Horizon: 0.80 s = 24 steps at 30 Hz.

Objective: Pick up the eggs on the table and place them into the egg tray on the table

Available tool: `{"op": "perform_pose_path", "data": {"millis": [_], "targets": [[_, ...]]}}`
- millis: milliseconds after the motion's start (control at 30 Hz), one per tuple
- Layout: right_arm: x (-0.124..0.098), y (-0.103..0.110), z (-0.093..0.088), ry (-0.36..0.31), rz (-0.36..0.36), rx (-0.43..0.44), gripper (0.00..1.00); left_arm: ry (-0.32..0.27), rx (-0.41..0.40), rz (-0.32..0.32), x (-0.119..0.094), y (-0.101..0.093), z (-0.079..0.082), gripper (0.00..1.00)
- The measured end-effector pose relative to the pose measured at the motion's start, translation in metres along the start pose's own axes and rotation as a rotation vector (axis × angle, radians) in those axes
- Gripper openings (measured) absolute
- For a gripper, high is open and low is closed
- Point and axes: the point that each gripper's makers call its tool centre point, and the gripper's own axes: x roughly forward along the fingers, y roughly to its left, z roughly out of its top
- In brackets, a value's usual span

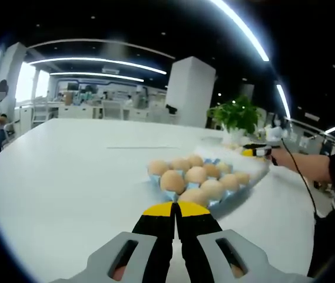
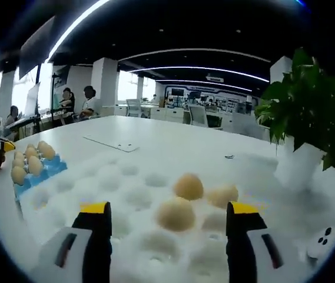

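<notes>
The right gripper (image 2: 167, 215) is apart, framing an egg (image 2: 176, 213) on the white foam sheet (image 2: 126, 194), ready to grasp, while the left gripper (image 1: 175, 209) is together, idle near the blue egg tray (image 1: 155, 177).

Open-plan office: desks (image 1: 85, 109), chairs (image 2: 198, 115), ceiling light strips (image 1: 96, 61)

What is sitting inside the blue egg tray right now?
The blue egg tray holds about ten brown eggs packed in rows, in the left gripper view. The eggs cover the cups beneath them, so any empty cup cannot be made out.
</notes>
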Motion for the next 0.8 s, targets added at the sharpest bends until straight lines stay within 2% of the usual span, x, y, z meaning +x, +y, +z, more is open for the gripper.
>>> {"op": "perform_pose_path", "data": {"millis": [133, 367, 400, 500, 667, 800], "targets": [[-0.002, -0.006, -0.001, -0.015, -0.026, -0.005, 0.67, 0.0, -0.001, 0.0, 0.0, 0.002, 0.0, 0.01], [0.007, -0.009, 0.0, 0.024, -0.015, 0.009, 0.66, -0.001, -0.002, -0.003, 0.0, 0.001, 0.0, 0.01], [0.009, -0.009, -0.001, 0.042, 0.003, 0.02, 0.65, 0.0, -0.002, -0.003, 0.0, 0.0, 0.0, 0.01], [0.023, -0.021, -0.002, 0.063, 0.03, 0.045, 0.61, 0.0, 0.0, -0.003, 0.0, -0.001, 0.0, 0.01], [0.027, -0.024, -0.003, 0.037, 0.035, 0.047, 0.53, 0.002, 0.002, -0.002, 0.0, 0.001, 0.0, 0.01], [0.031, -0.026, -0.001, 0.009, 0.057, 0.041, 0.43, 0.004, 0.004, -0.002, 0.0, -0.001, -0.001, 0.01]]}}
